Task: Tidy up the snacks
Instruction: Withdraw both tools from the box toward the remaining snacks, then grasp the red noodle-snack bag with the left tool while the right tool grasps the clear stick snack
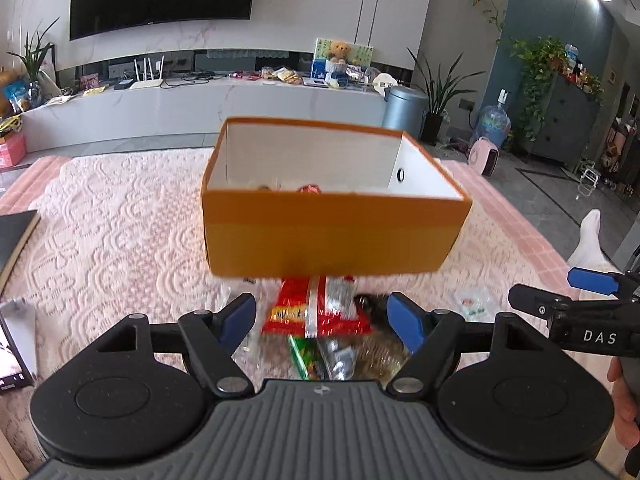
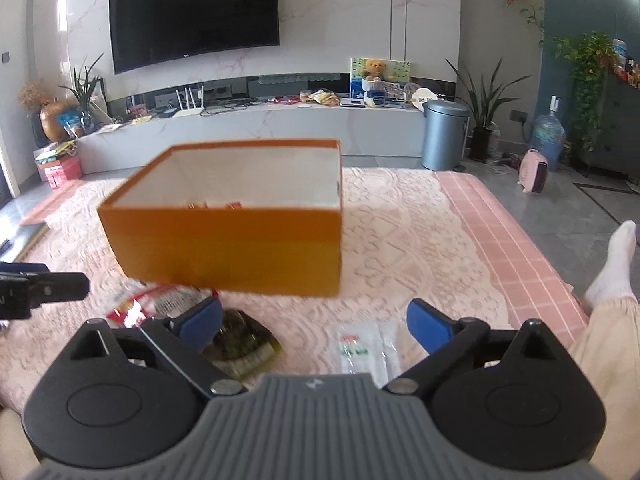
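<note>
Your left gripper (image 1: 322,320) spread, nothing pinched, above red snack packet (image 1: 316,312) | your right gripper (image 2: 314,322) spread, empty, clear sachet (image 2: 362,350) between fingers | orange box (image 1: 332,232) on pink mat (image 1: 120,232), seemingly few snacks inside

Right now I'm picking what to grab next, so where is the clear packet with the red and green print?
The clear packet lies flat on the pink blanket, in the right wrist view between the open right tool, nearer than the orange box.
</note>
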Demonstrator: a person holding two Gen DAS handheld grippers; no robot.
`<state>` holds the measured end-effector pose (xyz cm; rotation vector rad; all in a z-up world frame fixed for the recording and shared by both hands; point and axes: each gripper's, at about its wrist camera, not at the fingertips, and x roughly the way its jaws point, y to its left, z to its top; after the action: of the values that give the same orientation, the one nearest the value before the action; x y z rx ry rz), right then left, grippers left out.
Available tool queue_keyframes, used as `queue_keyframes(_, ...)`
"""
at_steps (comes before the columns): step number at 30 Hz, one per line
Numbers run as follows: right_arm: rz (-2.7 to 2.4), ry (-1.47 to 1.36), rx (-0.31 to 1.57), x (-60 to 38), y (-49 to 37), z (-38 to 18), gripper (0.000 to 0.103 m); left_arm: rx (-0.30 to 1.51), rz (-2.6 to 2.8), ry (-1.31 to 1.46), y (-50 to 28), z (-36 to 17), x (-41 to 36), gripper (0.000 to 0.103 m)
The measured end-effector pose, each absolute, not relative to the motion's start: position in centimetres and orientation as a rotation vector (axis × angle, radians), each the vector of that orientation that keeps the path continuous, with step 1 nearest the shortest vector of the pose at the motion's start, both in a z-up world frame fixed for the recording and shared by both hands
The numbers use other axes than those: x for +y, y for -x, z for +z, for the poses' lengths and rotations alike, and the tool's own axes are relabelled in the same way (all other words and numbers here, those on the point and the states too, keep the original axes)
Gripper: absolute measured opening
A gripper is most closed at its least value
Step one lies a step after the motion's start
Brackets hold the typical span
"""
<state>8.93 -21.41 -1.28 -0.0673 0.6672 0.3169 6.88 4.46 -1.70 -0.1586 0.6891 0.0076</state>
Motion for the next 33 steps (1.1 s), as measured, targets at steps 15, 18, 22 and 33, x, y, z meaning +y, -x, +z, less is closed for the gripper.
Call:
queue_keyframes(15,0.286,0.14,0.768,-21.5,-9.3,-8.2,0.096,0.779,-0.017,0.142,-6.4,-6.8,3.1,0.088)
queue_keyframes(18,0.27,0.151,0.774,-21.3,-10.1,-8.9,0.096,0.782,-0.01,0.139,-6.5,-6.9,3.1,0.088)
queue_keyframes(22,0.239,0.139,0.803,-21.7,-11.8,-9.7,0.095,0.792,-0.005,0.151,-6.8,-7.2,3.4,0.088)
queue_keyframes(33,0.244,0.107,0.924,-22.0,-14.0,-12.0,0.087,0.8,-0.023,0.18,-7.4,-8.0,3.8,0.088)
